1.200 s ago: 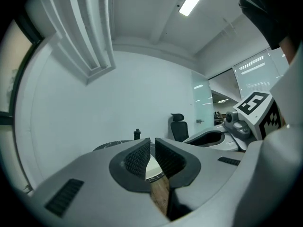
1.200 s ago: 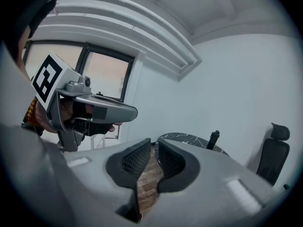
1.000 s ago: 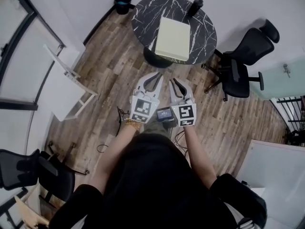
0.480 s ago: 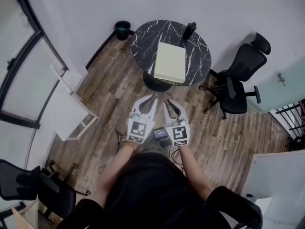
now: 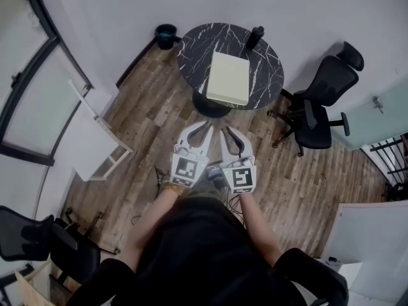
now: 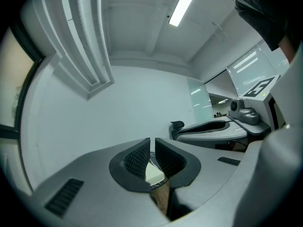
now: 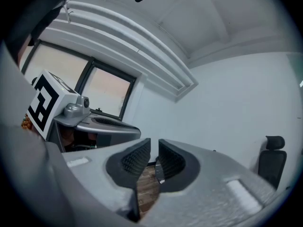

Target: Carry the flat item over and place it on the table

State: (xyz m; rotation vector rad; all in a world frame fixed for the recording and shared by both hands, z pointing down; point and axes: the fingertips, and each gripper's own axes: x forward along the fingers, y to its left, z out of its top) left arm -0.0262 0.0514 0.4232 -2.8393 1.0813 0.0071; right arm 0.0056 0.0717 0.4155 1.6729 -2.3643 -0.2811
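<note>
Nothing is being gripped: the jaws of the left gripper (image 5: 203, 130) and right gripper (image 5: 231, 136) are being held nearly together. Well apart, the pale flat pad (image 5: 229, 78) is lying on the round marble table (image 5: 271, 75). Placing seems done; only withdrawal is being called for.

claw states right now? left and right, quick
Left claw: closed to a thin slit, holding nothing.
Right claw: closed to a thin slit, holding nothing.

Small office room, black swivel chairs (image 5: 322, 104), round marble-top table (image 5: 191, 50), glazed partition (image 5: 32, 101)
</note>
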